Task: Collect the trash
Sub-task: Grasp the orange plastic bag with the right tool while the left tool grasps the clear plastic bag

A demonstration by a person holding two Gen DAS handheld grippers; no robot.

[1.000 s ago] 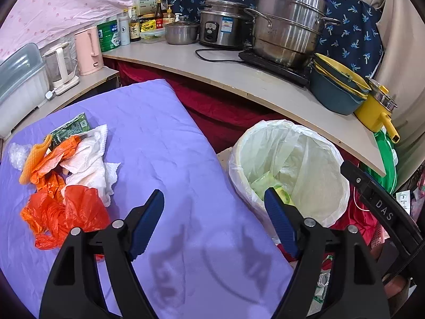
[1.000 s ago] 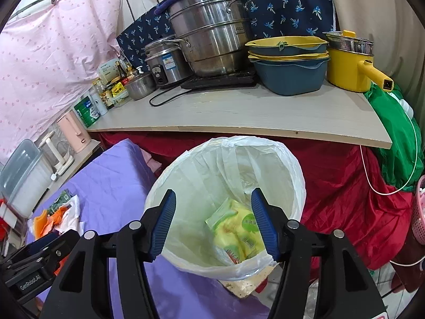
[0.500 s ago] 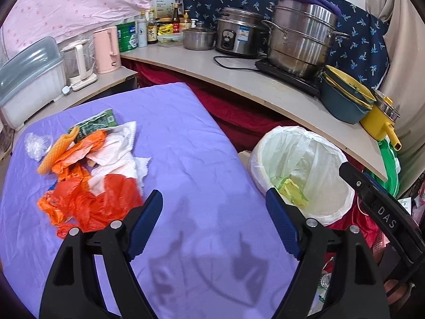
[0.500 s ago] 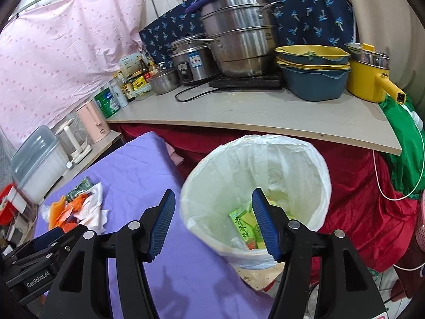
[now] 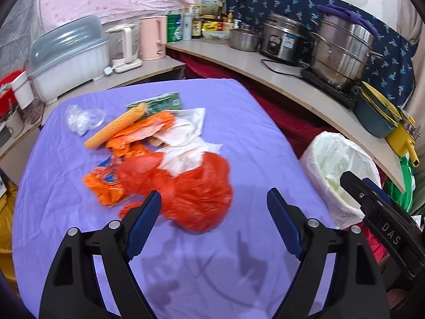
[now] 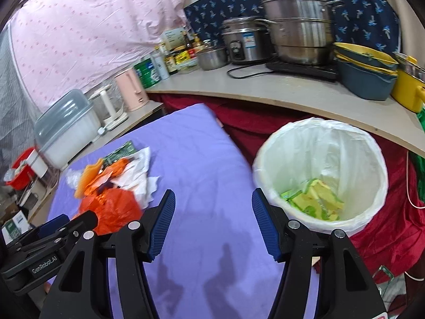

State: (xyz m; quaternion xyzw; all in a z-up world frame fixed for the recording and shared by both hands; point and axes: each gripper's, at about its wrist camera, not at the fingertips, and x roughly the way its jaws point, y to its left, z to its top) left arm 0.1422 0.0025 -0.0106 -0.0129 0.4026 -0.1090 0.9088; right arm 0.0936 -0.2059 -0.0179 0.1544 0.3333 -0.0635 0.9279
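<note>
- Left hand-held gripper (image 5: 213, 212): jaws wide, empty, above the crumpled red plastic bag (image 5: 191, 188) on the purple-clothed tabletop (image 5: 239, 122).
- Right hand-held gripper (image 6: 213, 216): parted, empty, beside the white-lined round bin (image 6: 372, 154).

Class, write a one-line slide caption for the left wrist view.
Open left gripper hovers over red plastic bag among trash on purple tablecloth, lined bin at right.

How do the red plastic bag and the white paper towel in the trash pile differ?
The red plastic bag is glossy and puffed into a mound; the white paper towel is matte and lies flatter, crumpled in folds. The bag sits at the near edge of the pile, closest to the open left gripper; the towel lies farther back, partly under orange wrappers. Both rest on the purple tablecloth, not yet in the bin.
</note>
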